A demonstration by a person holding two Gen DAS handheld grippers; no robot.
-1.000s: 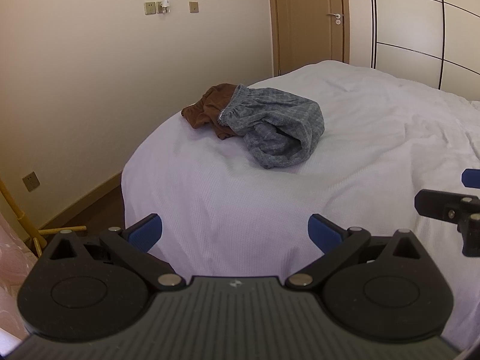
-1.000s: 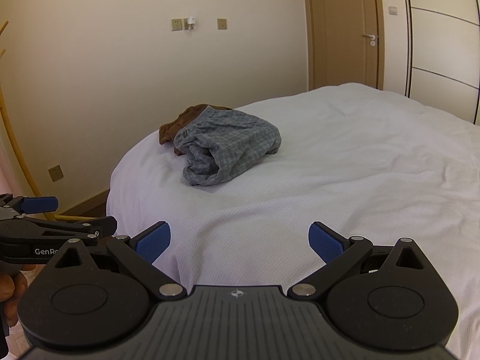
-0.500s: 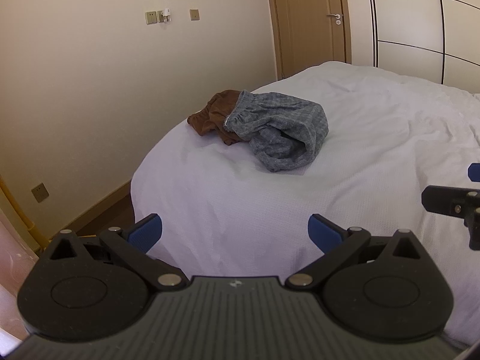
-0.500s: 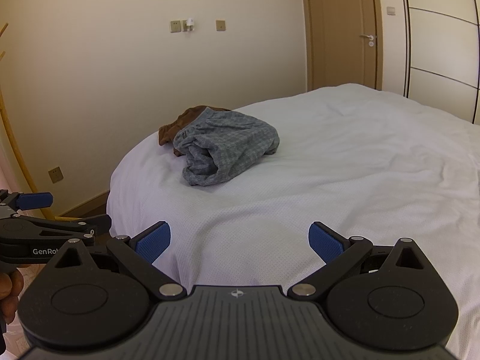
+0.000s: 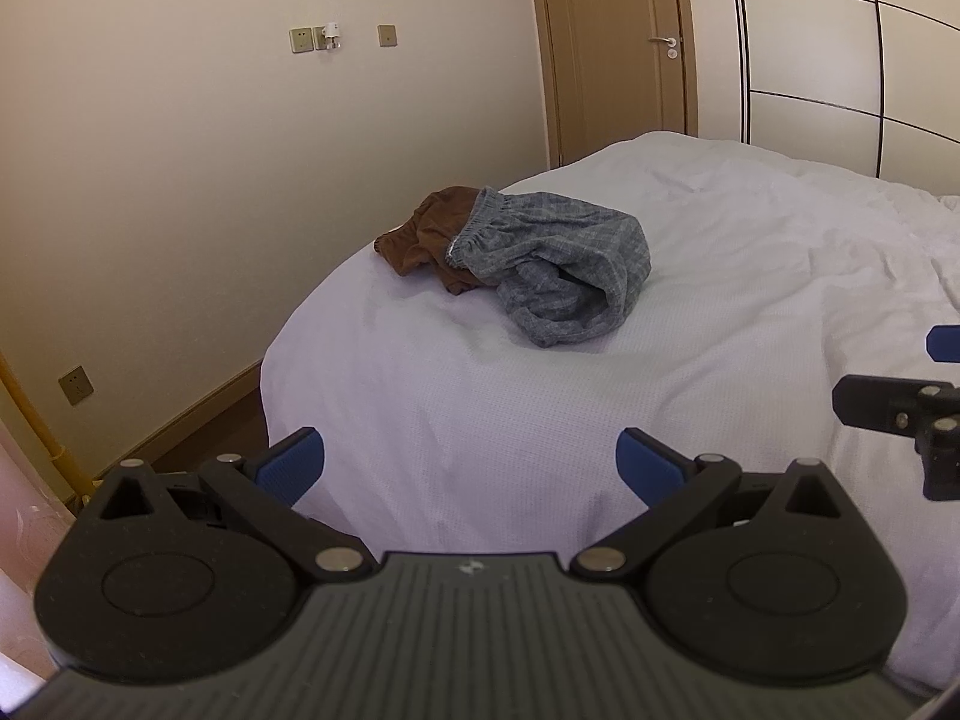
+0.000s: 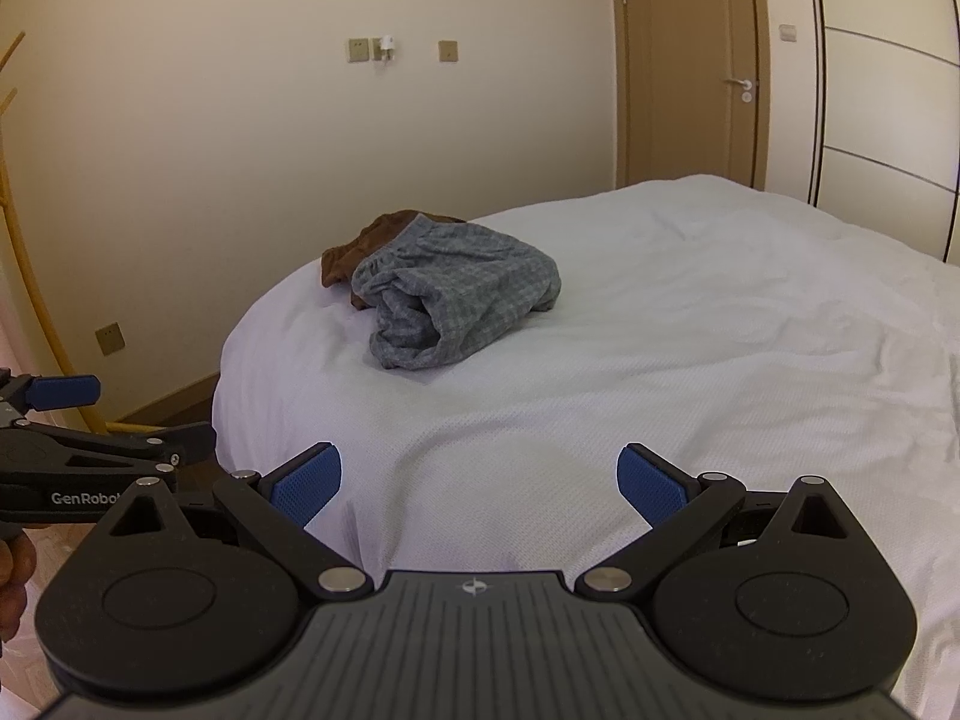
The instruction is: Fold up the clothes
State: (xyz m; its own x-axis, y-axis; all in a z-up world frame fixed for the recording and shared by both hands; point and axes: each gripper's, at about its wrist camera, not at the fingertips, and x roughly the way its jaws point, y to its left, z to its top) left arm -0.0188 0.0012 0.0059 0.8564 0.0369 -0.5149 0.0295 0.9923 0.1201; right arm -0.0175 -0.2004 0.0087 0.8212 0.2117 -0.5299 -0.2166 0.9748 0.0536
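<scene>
Grey checked shorts [image 5: 564,276] lie in a loose heap on the white bed [image 5: 720,312], elastic waistband gathered and turned toward 10 o'clock, the soft woven cloth rolled over on itself so one leg opening gapes at the near side. Touching them at 10 o'clock, partly under the waistband, sits a crumpled brown garment [image 5: 423,234] of plainer, smoother fabric. Both rest near the bed's rounded corner, at 12 o'clock from each camera and well apart from the tools.

Bedding is a white cover with a fine dotted weave, lightly creased toward 2 o'clock.

Left gripper [image 5: 471,459] hangs over the near edge of the bed with its blue-padded fingers spread wide, nothing between them. Right gripper [image 6: 479,477] is likewise spread wide and holds nothing; from the left view its dark linkage shows at 3 o'clock.

Behind, a cream wall [image 5: 180,150] carries switch plates [image 5: 301,39] at 11 o'clock, and a tan wooden door [image 5: 618,42] with a lever handle stands at 1 o'clock beside pale panelled cupboards [image 5: 840,60].
</scene>
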